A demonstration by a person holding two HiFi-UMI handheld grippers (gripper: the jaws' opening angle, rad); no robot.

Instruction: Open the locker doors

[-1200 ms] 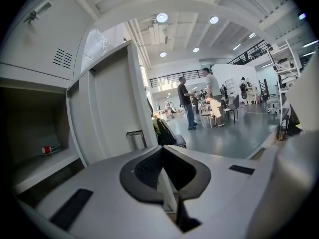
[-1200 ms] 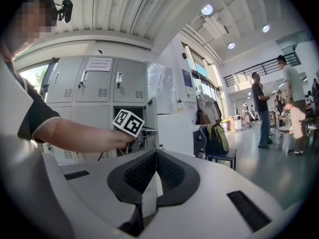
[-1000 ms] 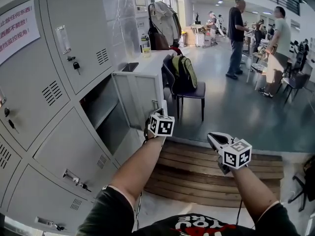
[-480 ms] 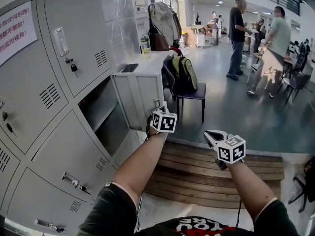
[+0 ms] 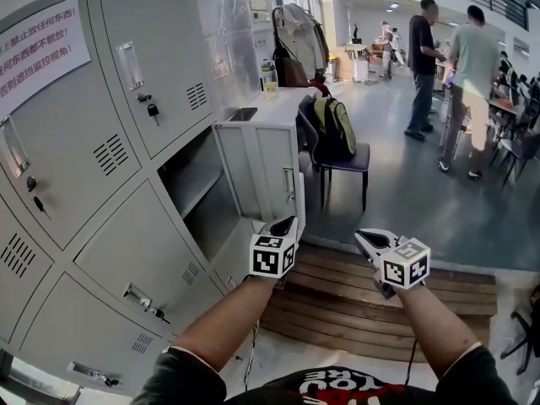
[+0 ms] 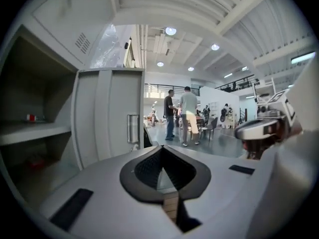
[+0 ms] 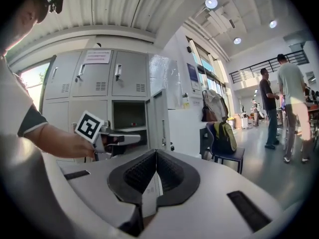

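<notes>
A bank of grey lockers (image 5: 101, 184) fills the left of the head view. One middle door (image 5: 263, 174) stands swung out, baring its shelved compartment (image 5: 196, 194); the doors above (image 5: 156, 62) and below (image 5: 139, 256) are closed, with keys in their locks. My left gripper (image 5: 285, 225) hangs shut and empty just below and in front of the open door's free edge, apart from it. In the left gripper view the door (image 6: 109, 116) and its handle (image 6: 132, 129) lie ahead of the left gripper (image 6: 162, 149). My right gripper (image 5: 364, 239) is shut and empty to the right.
A low wooden platform (image 5: 380, 294) lies under both grippers. Behind the open door stands a chair carrying a green backpack (image 5: 337, 126). Two people (image 5: 426, 66) stand on the grey floor at the far right. A coat (image 5: 297, 36) hangs by the wall.
My left gripper has dropped back and down from the open door's handle edge. The door stays open. The right gripper has hardly moved.
</notes>
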